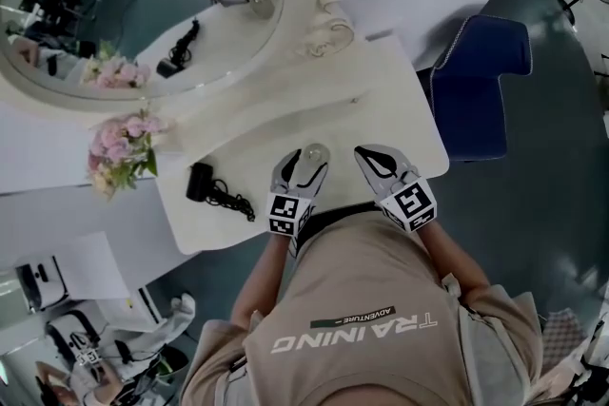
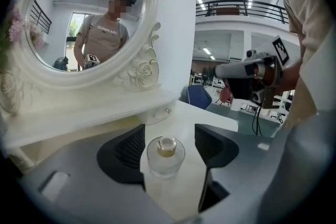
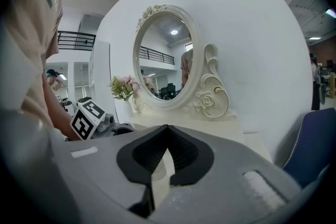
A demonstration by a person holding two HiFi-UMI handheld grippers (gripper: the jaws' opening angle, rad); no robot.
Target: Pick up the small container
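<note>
The small container (image 1: 315, 153), a round clear glass bottle (image 2: 166, 156) with a gold neck, stands upright on the white dressing table (image 1: 285, 100) near its front edge. My left gripper (image 1: 303, 164) is open around it. In the left gripper view the bottle sits between the two dark pads (image 2: 128, 147), with a gap on each side. My right gripper (image 1: 367, 153) hovers just to the right of the bottle, over the table's front edge. Its jaws meet at the tips (image 3: 167, 134) with nothing between them.
An oval white-framed mirror (image 1: 143, 5) stands at the back of the table. Pink flowers (image 1: 122, 147) are at the left end, and a black adapter with its cable (image 1: 214, 190) lies left of my left gripper. A blue chair (image 1: 476, 86) stands off the table's right end.
</note>
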